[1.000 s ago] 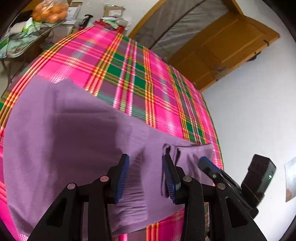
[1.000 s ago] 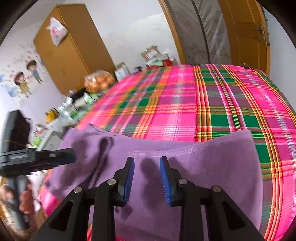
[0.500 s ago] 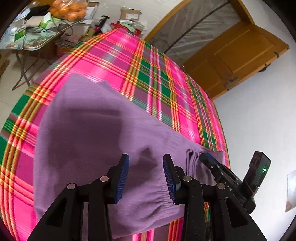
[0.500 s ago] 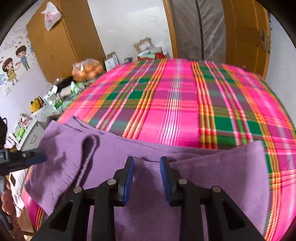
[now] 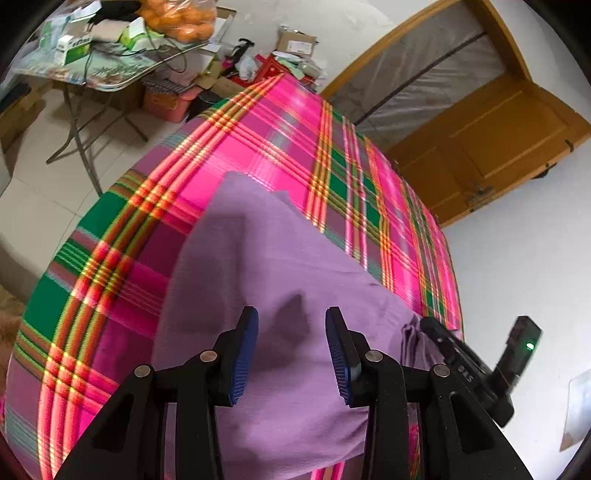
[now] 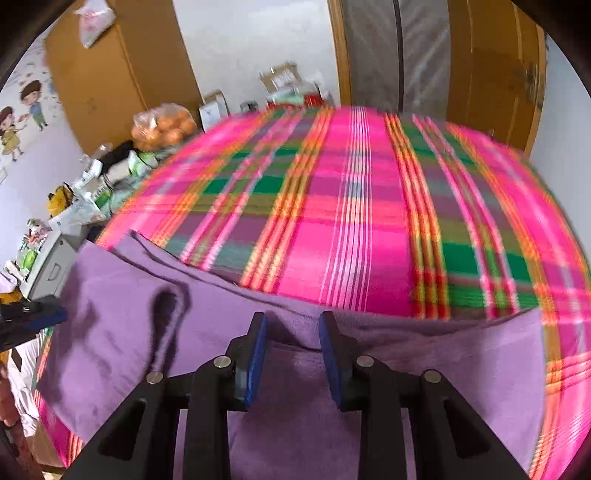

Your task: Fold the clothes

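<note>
The left gripper [image 5: 291, 350] hangs over the flat purple knit garment [image 5: 266, 273], its blue-padded fingers [image 5: 243, 354] spread wide with nothing between them. In the right wrist view the right gripper [image 6: 290, 358] also has its fingers parted, empty, with the tips just above the garment's far folded edge. At about 3 o'clock in the left view, the right gripper's black tip sits at a bunched corner of the cloth; whether it touches is hard to tell.

The garment lies on the pink, green and orange plaid bedcover [image 5: 258, 147], close to the bed's near edge. Its left edge runs toward 11 o'clock, with bare plaid beside it out to the bed's left rim. From 12 to 2 o'clock the bedcover stretches open and unoccupied to the far end.

Beyond the bed, at 10 o'clock, a folding tabletop [image 5: 122, 81] carries boxes and a clear bag of oranges [image 5: 184, 22]. Cardboard boxes sit on the floor at 12 o'clock. A brown wooden door [image 5: 491, 147] stands at 2 o'clock against a white wall.
</note>
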### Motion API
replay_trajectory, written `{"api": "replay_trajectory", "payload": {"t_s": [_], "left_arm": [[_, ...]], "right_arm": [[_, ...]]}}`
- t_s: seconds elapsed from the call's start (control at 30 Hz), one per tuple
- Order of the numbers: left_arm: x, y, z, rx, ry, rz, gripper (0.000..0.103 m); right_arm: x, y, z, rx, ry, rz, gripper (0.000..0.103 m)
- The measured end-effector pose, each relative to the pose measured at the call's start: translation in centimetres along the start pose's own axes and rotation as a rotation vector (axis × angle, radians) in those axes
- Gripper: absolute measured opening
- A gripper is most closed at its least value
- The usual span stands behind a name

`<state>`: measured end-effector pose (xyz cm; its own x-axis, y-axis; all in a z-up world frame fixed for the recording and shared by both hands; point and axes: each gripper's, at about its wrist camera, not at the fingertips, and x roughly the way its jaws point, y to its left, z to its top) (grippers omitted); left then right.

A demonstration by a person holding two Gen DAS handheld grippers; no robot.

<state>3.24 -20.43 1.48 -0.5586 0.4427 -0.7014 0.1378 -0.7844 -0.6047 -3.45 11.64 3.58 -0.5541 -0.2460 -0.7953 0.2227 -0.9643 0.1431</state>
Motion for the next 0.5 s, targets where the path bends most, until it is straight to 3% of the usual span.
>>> {"api": "replay_trajectory", "payload": {"t_s": [0.17, 0.37, 0.5], "left_arm": [[-0.4, 0.8, 0.8, -0.010, -0.017, 0.010, 0.039], [-0.6, 1.3, 2.2, -0.007, -0.038, 0.011, 0.039], [0.1, 2.1, 3.2, -0.019, -0.028, 0.030, 0.039]], "right_arm": [[0.0, 0.4, 0.6, 0.028, 0.008, -0.016, 0.030], [-1.7, 4.7, 1.4, -0.043, -0.065, 0.147, 0.030], [-1.8, 8.4, 0.7, -0.140, -0.044, 0.242, 0.030]]}}
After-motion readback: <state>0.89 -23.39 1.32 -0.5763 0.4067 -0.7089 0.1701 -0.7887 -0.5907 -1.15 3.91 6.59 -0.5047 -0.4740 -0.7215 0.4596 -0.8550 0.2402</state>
